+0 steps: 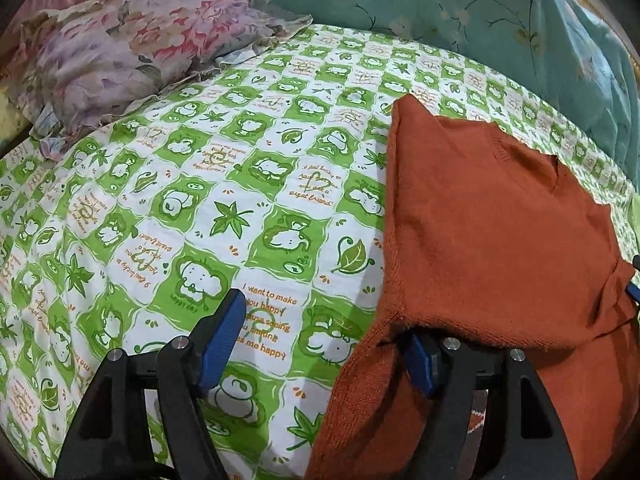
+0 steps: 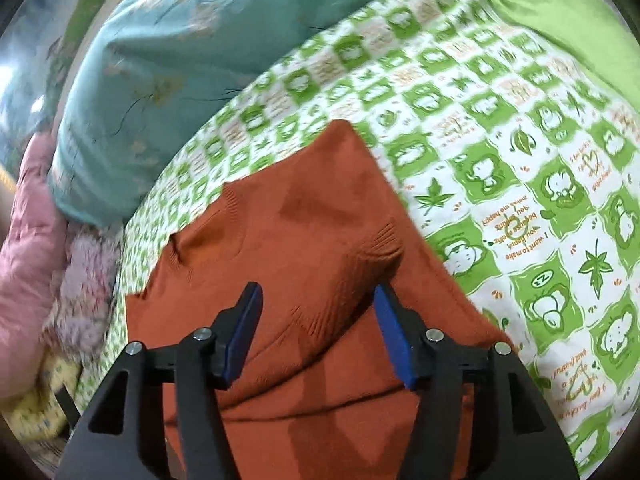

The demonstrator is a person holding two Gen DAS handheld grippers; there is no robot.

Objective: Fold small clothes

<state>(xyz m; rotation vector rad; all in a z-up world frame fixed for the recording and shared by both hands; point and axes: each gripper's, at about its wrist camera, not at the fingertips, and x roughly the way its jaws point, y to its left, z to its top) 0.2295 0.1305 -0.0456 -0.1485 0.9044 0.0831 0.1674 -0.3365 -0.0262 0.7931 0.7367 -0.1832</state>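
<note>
A rust-orange knit sweater (image 1: 492,216) lies on the green-and-white patterned bedsheet (image 1: 240,184), partly folded. In the left wrist view its left edge drapes over my left gripper's right finger, while the left finger (image 1: 224,332) stands bare over the sheet. My left gripper (image 1: 320,340) is open with nothing between the jaws. In the right wrist view the sweater (image 2: 304,216) lies under my right gripper (image 2: 316,320), which is open just above a ribbed fold of the knit.
A floral pillow (image 1: 132,52) lies at the far left of the bed. A teal flowered quilt (image 1: 500,20) runs along the back; it also shows in the right wrist view (image 2: 168,60). A pink padded garment (image 2: 28,216) lies at the left.
</note>
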